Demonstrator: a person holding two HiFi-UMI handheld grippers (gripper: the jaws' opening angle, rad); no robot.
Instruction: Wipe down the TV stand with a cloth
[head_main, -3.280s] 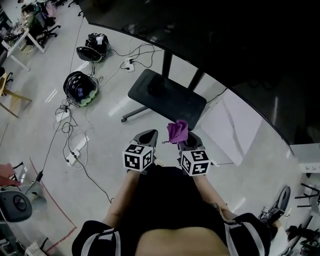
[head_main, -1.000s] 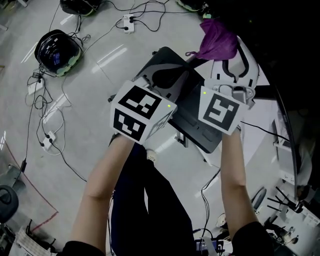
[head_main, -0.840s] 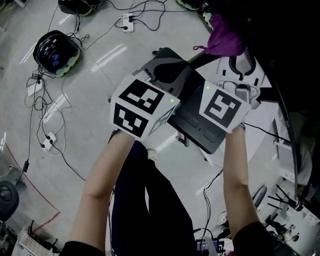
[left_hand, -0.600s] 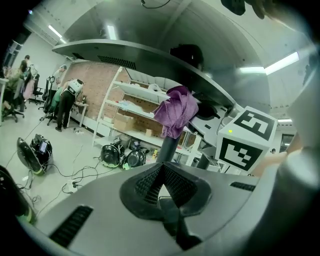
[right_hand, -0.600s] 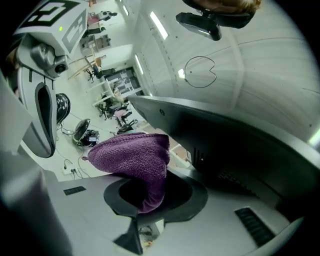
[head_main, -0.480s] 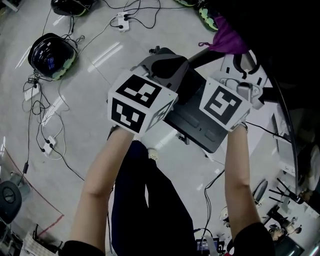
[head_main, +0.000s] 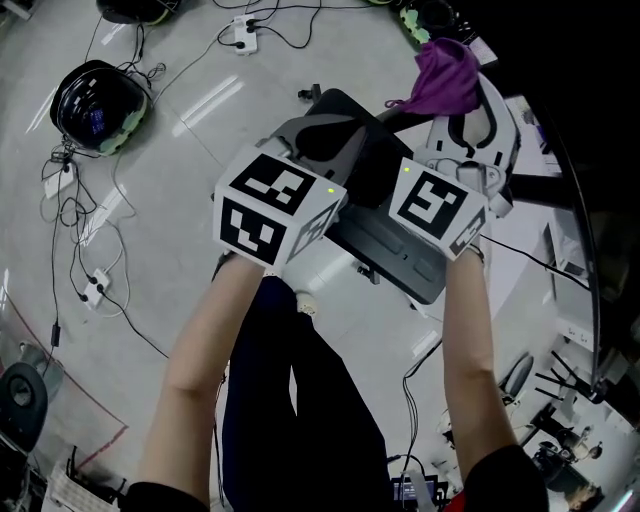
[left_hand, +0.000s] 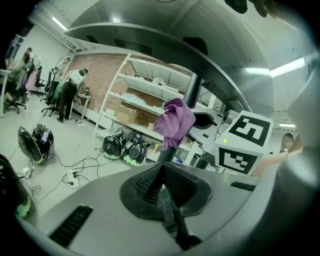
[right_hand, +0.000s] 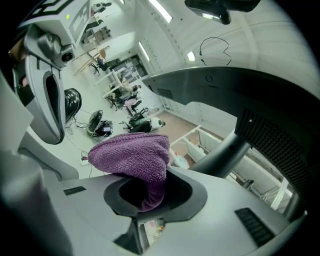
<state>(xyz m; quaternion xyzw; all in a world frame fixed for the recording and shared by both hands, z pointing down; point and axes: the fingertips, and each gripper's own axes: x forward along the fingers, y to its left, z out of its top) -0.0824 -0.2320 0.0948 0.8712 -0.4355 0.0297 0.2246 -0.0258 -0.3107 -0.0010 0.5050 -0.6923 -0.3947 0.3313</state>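
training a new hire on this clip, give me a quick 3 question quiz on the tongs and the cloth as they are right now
1. True or false: both the left tongs and the right tongs grip the cloth.
2. Multiple choice: the cloth is A) white B) purple C) green.
3. Fill in: the left tongs' jaws are ____ (together or apart), with nothing between them.

Key
1. False: only the right tongs grip it.
2. B
3. together
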